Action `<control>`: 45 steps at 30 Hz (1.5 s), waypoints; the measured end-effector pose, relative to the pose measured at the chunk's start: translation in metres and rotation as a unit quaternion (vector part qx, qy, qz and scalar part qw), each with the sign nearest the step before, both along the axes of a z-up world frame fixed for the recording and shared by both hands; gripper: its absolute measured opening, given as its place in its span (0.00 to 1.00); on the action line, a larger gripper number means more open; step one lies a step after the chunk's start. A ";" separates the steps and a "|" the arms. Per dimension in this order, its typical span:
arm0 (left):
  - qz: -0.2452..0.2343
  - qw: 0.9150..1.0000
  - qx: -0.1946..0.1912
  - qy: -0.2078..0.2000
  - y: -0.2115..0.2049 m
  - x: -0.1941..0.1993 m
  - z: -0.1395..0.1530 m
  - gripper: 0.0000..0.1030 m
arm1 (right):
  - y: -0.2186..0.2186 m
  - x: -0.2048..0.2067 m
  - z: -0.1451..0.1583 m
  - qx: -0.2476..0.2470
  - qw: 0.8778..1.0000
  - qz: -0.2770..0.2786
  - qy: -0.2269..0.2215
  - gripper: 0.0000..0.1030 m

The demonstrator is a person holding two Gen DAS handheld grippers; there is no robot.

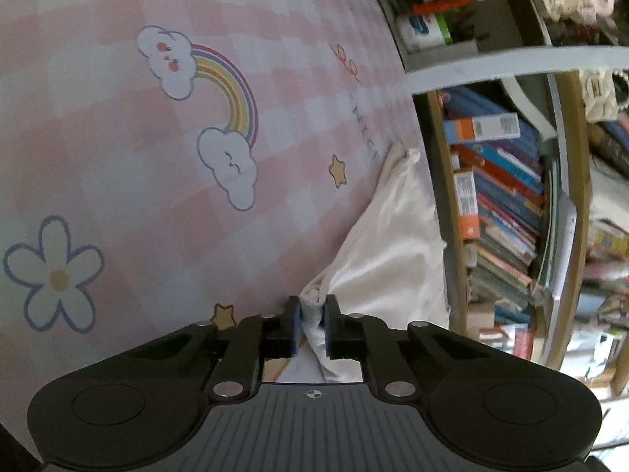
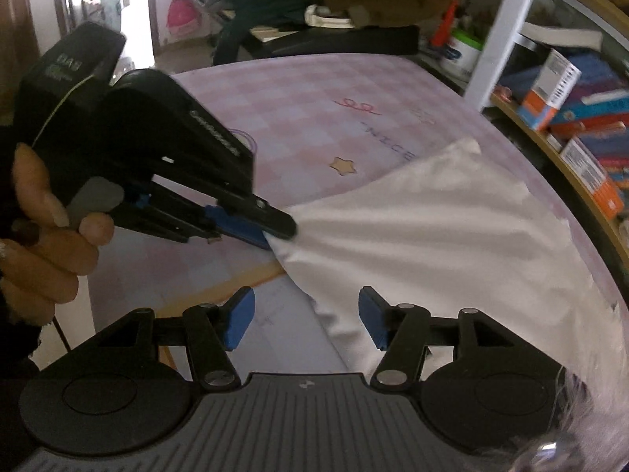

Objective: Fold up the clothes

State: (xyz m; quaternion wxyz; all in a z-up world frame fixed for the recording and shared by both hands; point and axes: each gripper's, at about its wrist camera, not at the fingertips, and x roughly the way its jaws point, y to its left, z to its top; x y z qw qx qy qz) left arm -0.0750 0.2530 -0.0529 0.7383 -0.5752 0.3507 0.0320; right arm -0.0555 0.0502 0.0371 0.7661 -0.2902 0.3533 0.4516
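A white satin garment [image 2: 432,236] lies over the right side of a pink checked tablecloth [image 2: 314,106] printed with rainbow and clouds. My left gripper [image 1: 313,310] is shut on a bunched corner of the white garment [image 1: 389,244]; the right wrist view shows that same left gripper [image 2: 275,232] pinching the cloth's left edge, held by a person's hand [image 2: 43,236]. My right gripper [image 2: 304,316] stands open, its blue pads [image 2: 238,320] apart. The garment's lower edge runs between them, touching neither pad that I can see.
A bookshelf [image 1: 507,204] packed with books stands close along the table's right edge. Bottles and jars [image 1: 424,27] sit on a shelf at the far corner. Dark clothing and a chair [image 2: 314,11] are beyond the table's far edge.
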 end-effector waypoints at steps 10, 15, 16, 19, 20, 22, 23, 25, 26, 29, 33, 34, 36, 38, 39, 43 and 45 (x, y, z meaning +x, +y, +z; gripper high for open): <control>-0.099 0.990 0.072 -0.067 -0.010 0.022 0.035 0.08 | 0.029 0.011 -0.008 -0.004 0.999 -0.037 -0.012 0.23; -0.091 0.992 0.071 -0.039 0.000 0.023 0.032 0.43 | 0.023 0.030 -0.007 0.010 0.997 -0.079 0.008 0.04; -0.086 0.993 0.067 -0.036 0.004 0.022 0.031 0.52 | 0.019 0.033 -0.005 0.015 0.996 -0.088 0.010 0.03; -0.064 0.997 0.031 -0.043 0.020 0.016 0.026 0.76 | 0.008 0.038 0.002 0.028 0.993 -0.112 0.007 0.03; -0.058 0.997 0.015 -0.042 0.024 0.015 0.023 0.78 | 0.006 0.039 0.006 0.034 0.992 -0.119 0.004 0.03; -0.050 0.998 -0.021 -0.037 0.030 0.015 0.015 0.79 | 0.000 0.040 0.014 0.046 0.990 -0.131 -0.003 0.03; -0.045 0.998 -0.037 -0.037 0.031 0.017 0.012 0.81 | -0.003 0.039 0.018 0.053 0.989 -0.136 -0.007 0.03; -0.034 0.997 -0.066 -0.037 0.031 0.020 0.005 0.86 | -0.006 0.039 0.026 0.066 0.988 -0.142 -0.011 0.03; -0.031 0.996 -0.077 -0.039 0.030 0.021 0.003 0.88 | -0.007 0.039 0.029 0.071 0.987 -0.145 -0.011 0.03; -0.031 0.991 -0.116 -0.051 0.024 0.027 -0.006 0.91 | -0.010 0.037 0.036 0.082 0.985 -0.150 -0.006 0.03; -0.040 0.987 -0.146 -0.063 0.016 0.037 -0.012 0.93 | -0.011 0.034 0.037 0.088 0.985 -0.145 0.006 0.03; -0.042 0.985 -0.153 -0.065 0.014 0.041 -0.013 0.93 | -0.010 0.035 0.035 0.088 0.986 -0.143 0.012 0.03; -0.045 0.982 -0.168 -0.070 0.010 0.045 -0.015 0.93 | -0.011 0.035 0.032 0.086 0.986 -0.142 0.023 0.03; -0.049 0.982 -0.167 -0.069 0.006 0.050 -0.015 0.93 | -0.013 0.035 0.031 0.084 0.986 -0.144 0.029 0.05; -0.051 0.982 -0.166 -0.068 0.005 0.052 -0.015 0.93 | -0.014 0.035 0.030 0.083 0.985 -0.145 0.031 0.12; -0.059 0.984 -0.154 -0.067 0.001 0.058 -0.013 0.93 | -0.018 0.034 0.028 0.080 0.985 -0.150 0.043 0.38; -0.063 0.984 -0.149 -0.067 -0.001 0.060 -0.013 0.93 | -0.020 0.034 0.027 0.079 0.984 -0.152 0.048 0.39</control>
